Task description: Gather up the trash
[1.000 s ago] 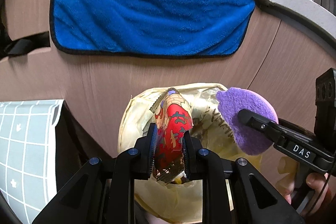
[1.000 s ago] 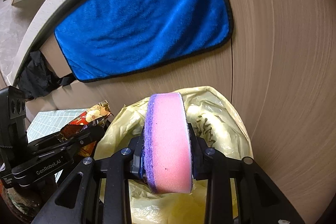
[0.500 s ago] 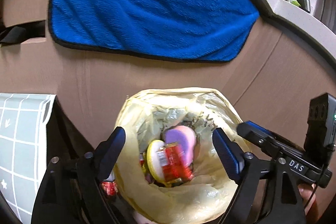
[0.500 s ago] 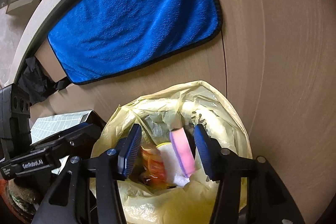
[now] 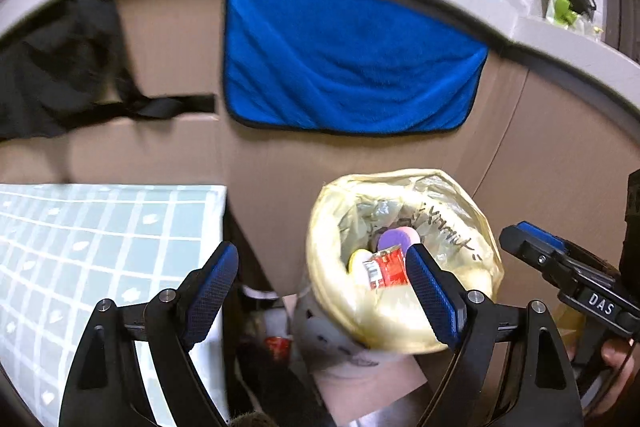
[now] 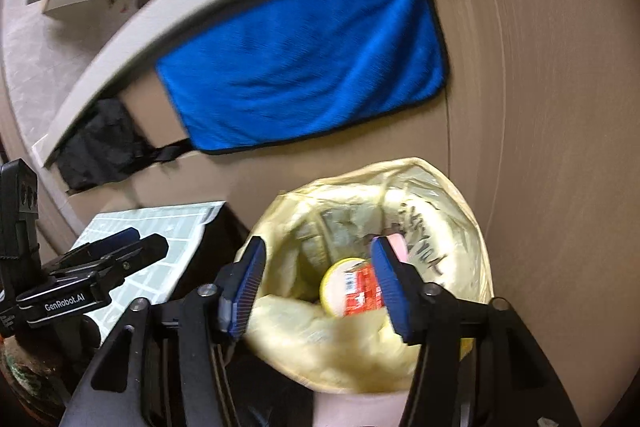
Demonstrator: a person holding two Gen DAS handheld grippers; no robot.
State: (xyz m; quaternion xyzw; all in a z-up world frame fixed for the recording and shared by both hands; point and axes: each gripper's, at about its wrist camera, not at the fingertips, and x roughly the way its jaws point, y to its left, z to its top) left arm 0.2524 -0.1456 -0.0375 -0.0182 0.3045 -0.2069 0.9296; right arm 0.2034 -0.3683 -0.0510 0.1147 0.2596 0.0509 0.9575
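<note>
On the left side I see the checked mat (image 5: 100, 247), pale green with white lines. My left gripper (image 5: 324, 283) is wide open and holds nothing; its left pad (image 5: 214, 277) is over the edge of the mat and the right pad (image 5: 430, 297) is in front of the rim of the trash bin (image 5: 384, 323). The bin has a yellow bag (image 5: 472, 227) as liner. Inside lie the red wrapper (image 5: 386, 269), a yellow round thing (image 5: 358, 261) and the purple sponge (image 5: 396, 239), all apart from my pads.

More to the right, my right gripper (image 6: 318, 287) is above the same bin (image 6: 340, 359). Its jaws are opening and nothing is between them; they touch nothing. Through the gap I see the wrapper (image 6: 362, 293) down in the bag (image 6: 452, 211), and the sponge (image 6: 398, 245) shows pink behind the right pad (image 6: 390, 291). A blue towel (image 6: 304, 63) hangs on the cabinet behind.
</note>
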